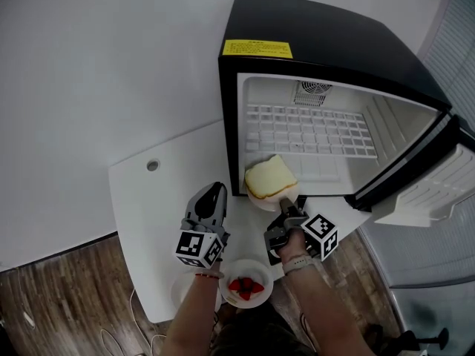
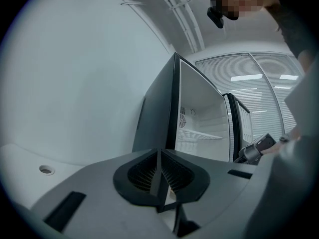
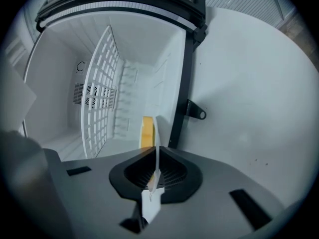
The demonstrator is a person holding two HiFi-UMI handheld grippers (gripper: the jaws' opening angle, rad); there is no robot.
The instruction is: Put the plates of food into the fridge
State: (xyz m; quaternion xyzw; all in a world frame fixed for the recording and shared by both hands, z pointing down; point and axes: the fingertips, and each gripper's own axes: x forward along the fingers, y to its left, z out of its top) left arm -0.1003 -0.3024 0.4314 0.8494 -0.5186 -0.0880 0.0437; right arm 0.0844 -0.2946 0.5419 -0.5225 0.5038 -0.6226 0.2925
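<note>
Right claw (image 1: 285,200) grips a white plate (image 1: 260,202) bearing pale crusted bread (image 1: 269,176); left claw (image 1: 214,190) clenched empty.

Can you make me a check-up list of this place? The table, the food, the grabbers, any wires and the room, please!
Surface: white table with a small round hole.
Job's things: plate of bread at the mouth of the open fridge; plate of strawberries at the table's near edge.
Clutter: nothing seen.
Grippers: left gripper is shut and empty, over the table; right gripper is shut on the rim of the plate of bread.
Cables: what looks like a thin cable on the floor.
Surroundings: white wall, wooden floor, window blinds behind the fridge.
</note>
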